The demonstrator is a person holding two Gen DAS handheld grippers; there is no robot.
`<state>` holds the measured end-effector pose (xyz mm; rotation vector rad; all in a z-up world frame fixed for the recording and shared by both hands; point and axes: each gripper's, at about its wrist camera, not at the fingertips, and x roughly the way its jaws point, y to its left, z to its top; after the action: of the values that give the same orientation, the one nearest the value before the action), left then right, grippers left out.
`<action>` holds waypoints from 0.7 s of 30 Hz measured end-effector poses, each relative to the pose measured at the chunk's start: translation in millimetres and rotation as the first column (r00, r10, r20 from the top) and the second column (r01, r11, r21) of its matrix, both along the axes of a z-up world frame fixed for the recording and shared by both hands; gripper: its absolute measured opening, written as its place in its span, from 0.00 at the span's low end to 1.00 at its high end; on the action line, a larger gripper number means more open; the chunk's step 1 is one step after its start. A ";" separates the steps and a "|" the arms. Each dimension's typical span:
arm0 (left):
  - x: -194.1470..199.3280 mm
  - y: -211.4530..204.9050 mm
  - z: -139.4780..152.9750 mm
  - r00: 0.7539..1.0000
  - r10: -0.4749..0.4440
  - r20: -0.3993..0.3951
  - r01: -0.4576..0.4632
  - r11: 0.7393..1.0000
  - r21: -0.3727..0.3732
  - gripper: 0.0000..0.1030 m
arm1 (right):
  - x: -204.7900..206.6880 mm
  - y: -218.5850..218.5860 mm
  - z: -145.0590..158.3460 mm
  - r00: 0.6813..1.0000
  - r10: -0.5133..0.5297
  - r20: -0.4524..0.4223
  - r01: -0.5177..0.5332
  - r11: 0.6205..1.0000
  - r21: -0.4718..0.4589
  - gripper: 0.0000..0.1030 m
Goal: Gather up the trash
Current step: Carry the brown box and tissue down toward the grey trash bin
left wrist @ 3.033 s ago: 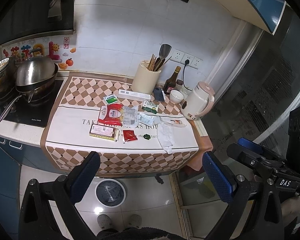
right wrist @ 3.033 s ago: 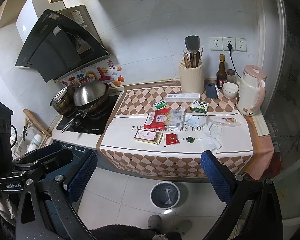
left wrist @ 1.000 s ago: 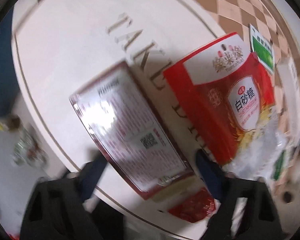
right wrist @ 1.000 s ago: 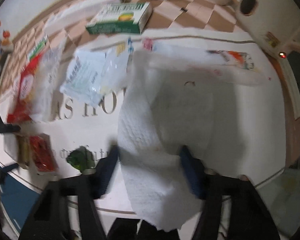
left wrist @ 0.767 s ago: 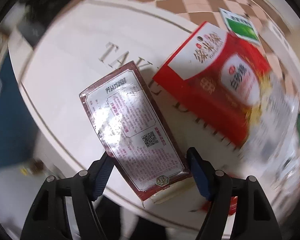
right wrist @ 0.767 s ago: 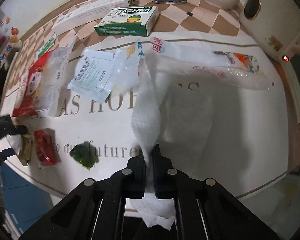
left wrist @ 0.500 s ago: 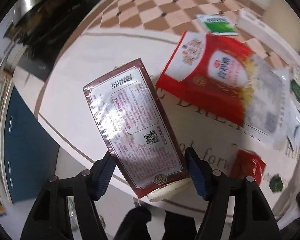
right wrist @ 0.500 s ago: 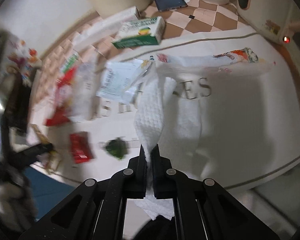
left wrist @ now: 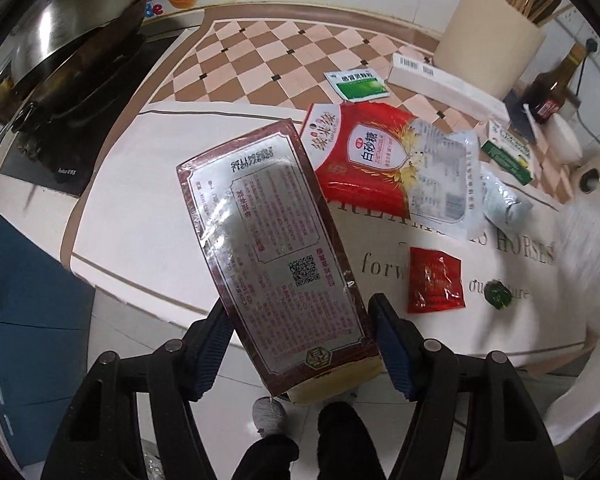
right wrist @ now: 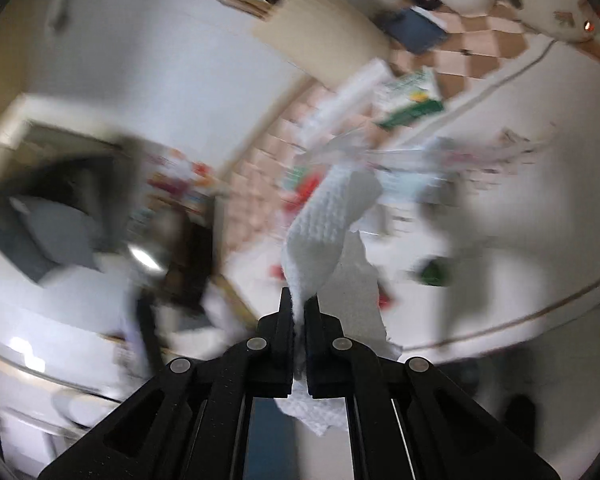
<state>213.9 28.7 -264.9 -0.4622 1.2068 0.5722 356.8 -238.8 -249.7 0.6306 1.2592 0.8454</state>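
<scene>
Left wrist view: I'm gripping the maroon packet across its width with my left gripper, pads pressing on both long edges, packet lifted off the counter cloth and hanging over its front edge. Right wrist view is heavily blurred, but my right gripper is clamped tight on a paper towel, jaws fully together with the sheet pinched between them and trailing out both sides.

Step in hand, as I read it: both pickups are done and I'm carrying two pieces of trash away from the cloth. No bin is showing in either view, so I'm guessing it is down on the floor in front of the counter.

Remaining on the cloth: red sugar bag just behind the packet, small red sachet near the front edge, green scrap beside the sachet, green-and-white sachet further back.

Next move calls for finding the bin, bringing both grippers over its mouth, and only then letting go. Towel is floppy and could snag on the cloth edge.
</scene>
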 end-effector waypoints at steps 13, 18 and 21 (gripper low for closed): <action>7.0 -4.5 -32.2 0.997 -0.050 -0.052 0.050 0.999 -0.017 0.60 | 6.8 2.2 -63.5 0.984 -0.109 -0.139 0.048 0.922 -0.384 0.04; 22.6 -8.5 -45.3 0.997 -0.050 -0.062 0.047 0.998 -0.052 0.59 | 3.3 11.0 -80.4 0.991 -0.060 -0.120 0.012 0.931 -0.365 0.04; 31.7 -12.4 -43.5 0.996 -0.068 -0.052 0.065 0.997 -0.047 0.58 | 6.8 19.1 -70.7 0.996 -0.020 -0.086 -0.009 0.945 -0.326 0.04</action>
<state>245.6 16.2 -308.4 -0.4454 1.2841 0.5037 363.6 -219.7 -320.4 0.4076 1.4390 0.5904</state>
